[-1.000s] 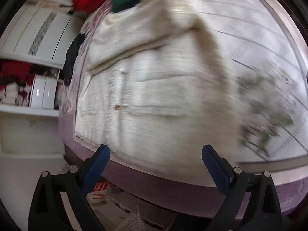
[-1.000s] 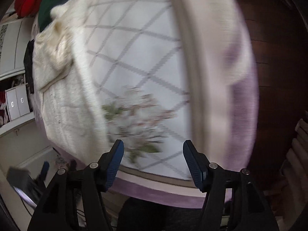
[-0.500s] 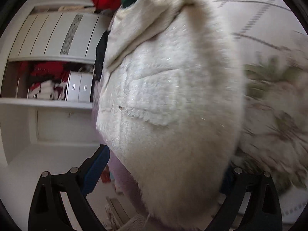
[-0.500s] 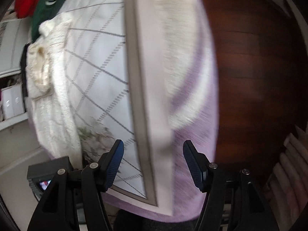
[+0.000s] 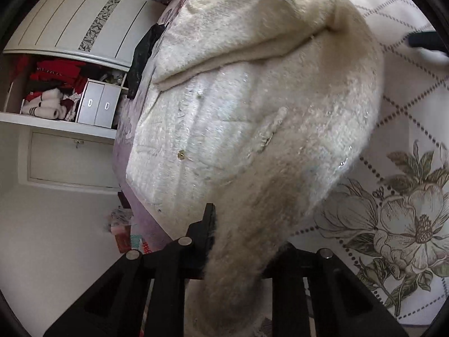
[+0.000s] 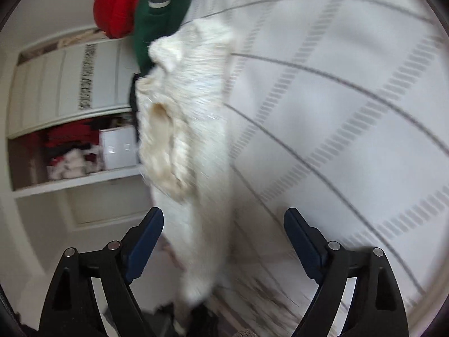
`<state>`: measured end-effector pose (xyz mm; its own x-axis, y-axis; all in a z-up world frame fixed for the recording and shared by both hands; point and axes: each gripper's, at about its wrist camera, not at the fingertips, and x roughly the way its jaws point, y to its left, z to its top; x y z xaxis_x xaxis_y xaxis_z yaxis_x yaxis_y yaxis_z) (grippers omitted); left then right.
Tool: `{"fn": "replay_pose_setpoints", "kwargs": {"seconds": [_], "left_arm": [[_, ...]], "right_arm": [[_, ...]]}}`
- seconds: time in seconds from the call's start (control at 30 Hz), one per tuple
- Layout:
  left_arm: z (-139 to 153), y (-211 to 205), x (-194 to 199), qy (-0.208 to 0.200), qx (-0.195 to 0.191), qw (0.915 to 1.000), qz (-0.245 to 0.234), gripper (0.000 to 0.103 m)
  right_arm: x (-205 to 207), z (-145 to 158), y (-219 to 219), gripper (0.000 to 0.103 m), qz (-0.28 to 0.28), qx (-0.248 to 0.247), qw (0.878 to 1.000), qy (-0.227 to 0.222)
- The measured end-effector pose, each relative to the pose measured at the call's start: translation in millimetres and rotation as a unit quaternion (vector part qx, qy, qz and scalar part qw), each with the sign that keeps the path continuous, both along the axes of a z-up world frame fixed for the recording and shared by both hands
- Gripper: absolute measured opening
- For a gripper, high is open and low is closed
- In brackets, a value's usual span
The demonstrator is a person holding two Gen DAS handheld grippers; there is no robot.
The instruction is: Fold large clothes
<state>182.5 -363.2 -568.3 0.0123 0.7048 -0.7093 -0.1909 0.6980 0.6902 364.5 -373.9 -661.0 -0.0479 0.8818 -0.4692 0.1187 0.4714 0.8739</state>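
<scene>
A fluffy cream-white coat [image 5: 252,106] lies spread on the bed, a small gold button on its front. My left gripper [image 5: 241,241] is shut on the coat's near corner, and the fabric bulges over and hides the right finger. In the right wrist view the coat [image 6: 193,146] runs up the middle of the blurred frame. My right gripper [image 6: 224,236] is open and empty, its blue-padded fingers on either side of the coat's near edge, above it.
The bed cover [image 5: 407,224] is white with a grey diamond grid and a flower print. Red [image 6: 118,2] and green [image 6: 160,8] clothes lie at the bed's far end. A white wardrobe [image 5: 70,36] with open shelves stands left of the bed.
My left gripper has closed on the coat's near corner. My right gripper has swung left from the bed's right edge and wooden floor to over the coat, still open.
</scene>
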Motion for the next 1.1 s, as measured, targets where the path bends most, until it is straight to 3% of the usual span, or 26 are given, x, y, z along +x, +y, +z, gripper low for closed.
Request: {"fn": "replay_pose_setpoints", "kwargs": {"seconds": [0.2, 0.3, 0.37, 0.47, 0.67, 0.87, 1.0, 1.1], "left_arm": [[18, 14, 4, 0.001, -0.029, 0.9996, -0.001, 0.017], [25, 26, 9, -0.004, -0.048, 0.9988, 0.002, 0.017], [31, 35, 12, -0.008, -0.06, 0.9982, 0.004, 0.016], [45, 52, 13, -0.019, -0.098, 0.995, 0.01, 0.016], [89, 106, 2, -0.049, -0.182, 0.9821, 0.003, 0.016], [129, 201, 2, -0.075, -0.261, 0.9621, 0.019, 0.016], [137, 287, 11, -0.099, -0.3, 0.9471, 0.058, 0.018], [118, 355, 16, -0.105, -0.332, 0.933, 0.089, 0.02]], "right_arm": [[33, 1, 62, 0.094, -0.008, 0.035, 0.999, 0.002], [44, -5, 86, 0.089, -0.011, -0.013, 1.0, 0.022], [47, -6, 99, 0.043, -0.018, -0.034, 0.999, 0.027], [45, 8, 101, 0.03, -0.038, -0.06, 0.997, 0.032], [41, 94, 126, 0.027, -0.032, -0.093, 0.995, -0.025], [41, 197, 217, 0.027, 0.0, -0.184, 0.979, -0.085], [55, 226, 300, 0.027, 0.018, -0.232, 0.968, -0.098], [67, 227, 378, 0.027, 0.043, -0.266, 0.958, -0.101]]}}
